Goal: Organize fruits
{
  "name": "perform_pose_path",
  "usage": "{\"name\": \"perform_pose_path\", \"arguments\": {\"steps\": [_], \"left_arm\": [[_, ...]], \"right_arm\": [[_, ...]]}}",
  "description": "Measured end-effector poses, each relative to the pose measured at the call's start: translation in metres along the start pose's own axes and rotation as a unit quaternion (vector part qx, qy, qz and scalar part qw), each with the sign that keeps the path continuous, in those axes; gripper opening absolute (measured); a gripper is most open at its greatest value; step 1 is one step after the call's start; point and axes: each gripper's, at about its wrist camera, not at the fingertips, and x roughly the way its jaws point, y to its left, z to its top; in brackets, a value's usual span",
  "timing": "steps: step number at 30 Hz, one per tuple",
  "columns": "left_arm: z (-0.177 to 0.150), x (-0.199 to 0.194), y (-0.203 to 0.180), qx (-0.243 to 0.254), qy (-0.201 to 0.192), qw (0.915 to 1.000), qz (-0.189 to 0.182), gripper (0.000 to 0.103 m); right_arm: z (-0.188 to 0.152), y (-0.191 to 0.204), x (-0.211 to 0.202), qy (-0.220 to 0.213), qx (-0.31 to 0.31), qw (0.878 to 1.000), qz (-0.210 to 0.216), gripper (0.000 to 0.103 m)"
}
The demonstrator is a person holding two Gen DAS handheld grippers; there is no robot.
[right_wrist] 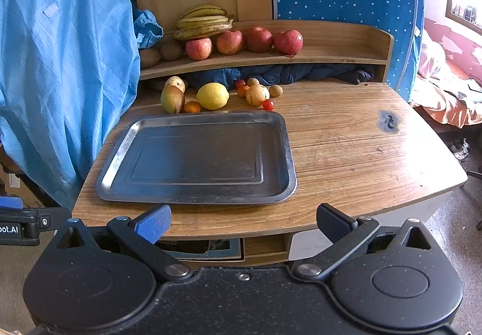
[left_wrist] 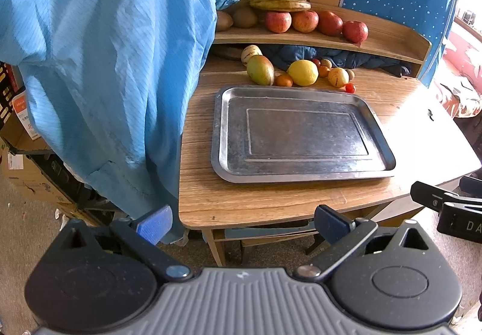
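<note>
Both grippers, left [left_wrist: 241,225] and right [right_wrist: 242,223], hang spread and empty before the table edge. Loose fruit, including a lemon [right_wrist: 212,96], lies just behind the bare tray [right_wrist: 198,194]. Approach should pass above the tray rim, taking one fruit at a time.

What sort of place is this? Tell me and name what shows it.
Probably a lived-in room at home, not a kitchen or lab. A wooden desk with a low shelf holds loose fruit, rumpled bedding lies beside it, and cardboard boxes sit on the floor.
</note>
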Motion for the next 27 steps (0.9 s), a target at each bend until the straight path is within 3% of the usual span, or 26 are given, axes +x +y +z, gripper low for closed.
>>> {"name": "perform_pose_path", "arguments": {"steps": [27], "left_arm": [[0.0015,0.0066,-0.0023,0.002,0.009,1.0000,-0.001,0.102]], "right_arm": [[0.0030,-0.0051,0.0076,0.015,0.005,1.000,-0.001,0.102]]}}
